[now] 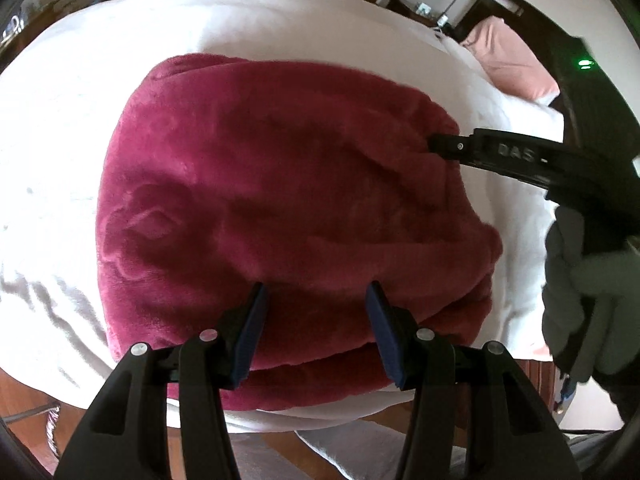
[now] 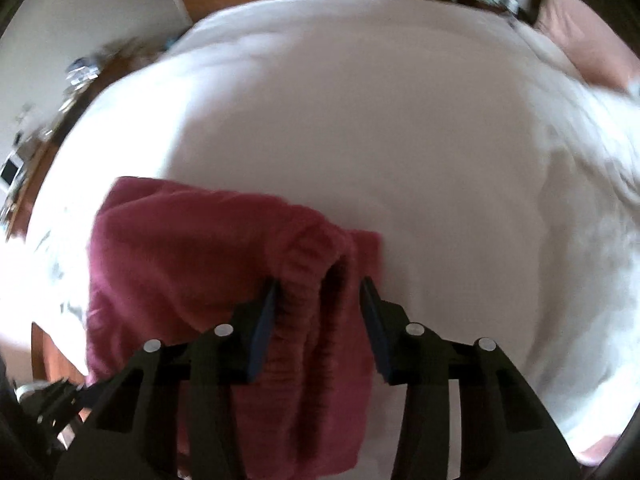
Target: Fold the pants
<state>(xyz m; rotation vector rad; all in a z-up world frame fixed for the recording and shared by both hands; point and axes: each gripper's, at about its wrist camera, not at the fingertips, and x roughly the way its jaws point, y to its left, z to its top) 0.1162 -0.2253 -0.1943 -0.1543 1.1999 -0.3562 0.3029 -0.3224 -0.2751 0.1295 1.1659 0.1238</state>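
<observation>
1. The pants [image 1: 280,208], a plush maroon pair, are lying bundled in thick layers on the white bed [image 1: 100,92], close to its near edge.
2. The left tongs [image 1: 316,328] are hovering just over the near side of the bundle with their blue pads spread wide and nothing between them.
3. The right tongs [image 2: 318,320] are reaching in at the far right corner of the bundle. In the right wrist view a gathered, elastic-looking band of the fabric is sitting between the pads, but a gap shows on the right pad's side, so I cannot tell whether they are truly gripping it.
4. Judging by the stacked layers, a late fold is in hand: the cloth is already doubled over and the right side is being carried or set.
5. The next move is probably calling for the left tongs to pin or pinch the near edge while the right corner is being laid square on the stack.
</observation>
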